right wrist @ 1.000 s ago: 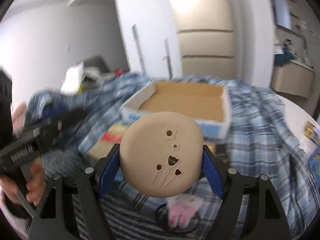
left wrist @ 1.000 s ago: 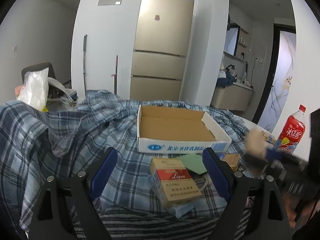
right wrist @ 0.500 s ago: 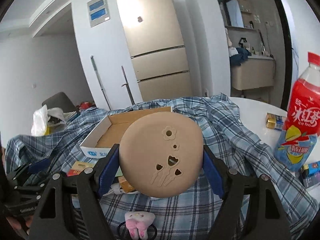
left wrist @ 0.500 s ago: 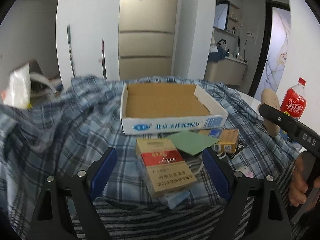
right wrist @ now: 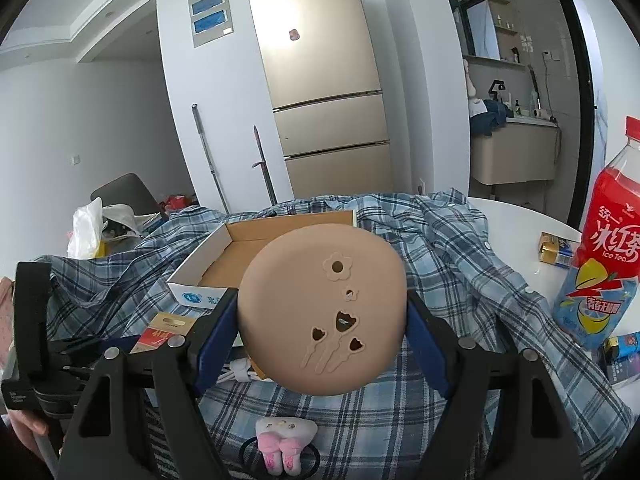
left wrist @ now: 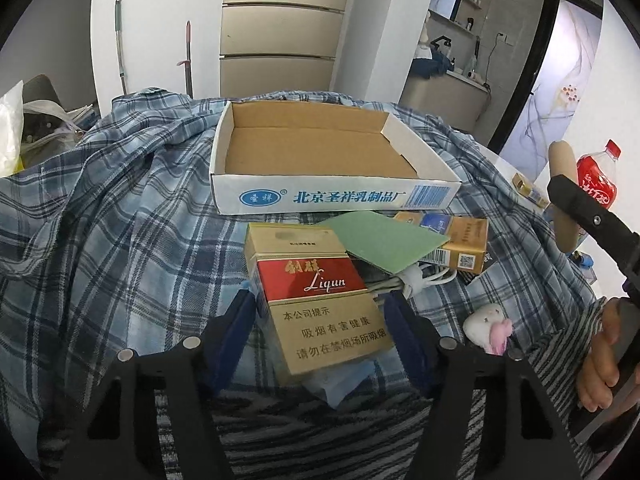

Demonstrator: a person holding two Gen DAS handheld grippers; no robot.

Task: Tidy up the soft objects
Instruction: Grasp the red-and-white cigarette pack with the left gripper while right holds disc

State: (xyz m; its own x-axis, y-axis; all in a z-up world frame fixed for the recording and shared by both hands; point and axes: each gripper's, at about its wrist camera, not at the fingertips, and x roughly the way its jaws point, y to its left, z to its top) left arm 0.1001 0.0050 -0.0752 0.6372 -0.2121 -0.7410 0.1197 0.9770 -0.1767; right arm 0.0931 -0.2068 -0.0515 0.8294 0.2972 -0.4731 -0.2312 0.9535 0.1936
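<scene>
**Mei:** So, start at the right gripper [right wrist: 322, 320]. What is it carrying?

**Tao:** Its two blue fingers [right wrist: 216, 330] are clamped on the sides of a round tan pad [right wrist: 320, 312] with flower and heart cut-outs. It hangs above the plaid shirt [right wrist: 460, 280], in front of the near edge of the cardboard tray [right wrist: 208, 264].

**Mei:** And the left gripper [left wrist: 318, 320]?

**Tao:** Its fingers sit either side of the red-and-gold cigarette pack [left wrist: 316, 292], set about as wide as the pack. I can't tell whether they press it or only flank it.

**Mei:** What would you watch in carrying the pad over?

**Tao:** I'd judge the pad is bound for the tray, which looks empty. Being soft, it may bulge or slip if squeezed harder, so I'd hold the pressure steady, lift it clear of the tray's front wall, and lower it flat before opening.

**Mei:** Anything in the way?

**Tao:** The red tea bottle [right wrist: 608, 264] stands close on the right, so the swing should go forward, not sideways. Below the pad lies a small plush toy [right wrist: 284, 444], with a green card [left wrist: 384, 244] and white cable [left wrist: 416, 280] near the pack; those shouldn't be dragged along.
</scene>
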